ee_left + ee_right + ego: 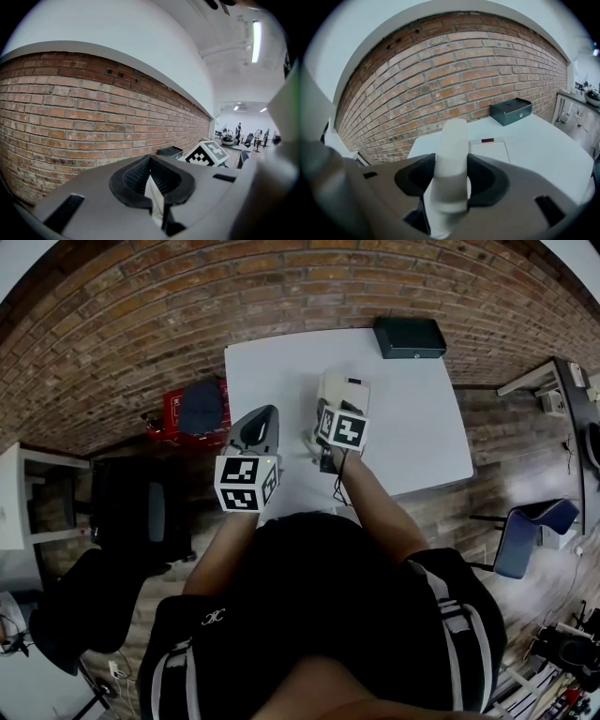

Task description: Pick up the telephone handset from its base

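My right gripper (pixel 451 179) is shut on the white telephone handset (pixel 452 140), which stands up between the dark pads, clear of the base. The flat white base (pixel 492 151) with a small red mark lies on the table just behind it. In the head view the right gripper (pixel 325 439) is over the table's near middle, its marker cube covering most of the handset, and the base (pixel 349 390) shows just beyond. My left gripper (pixel 257 429) hovers at the table's left edge; its pads (pixel 136 180) meet, with nothing held.
The white table (pixel 422 437) stands against a brick wall, and a dark green box (pixel 410 337) sits at its far right corner. A red crate (pixel 192 409) and a black chair (pixel 141 512) are on the floor to the left, a blue chair (pixel 530 531) to the right.
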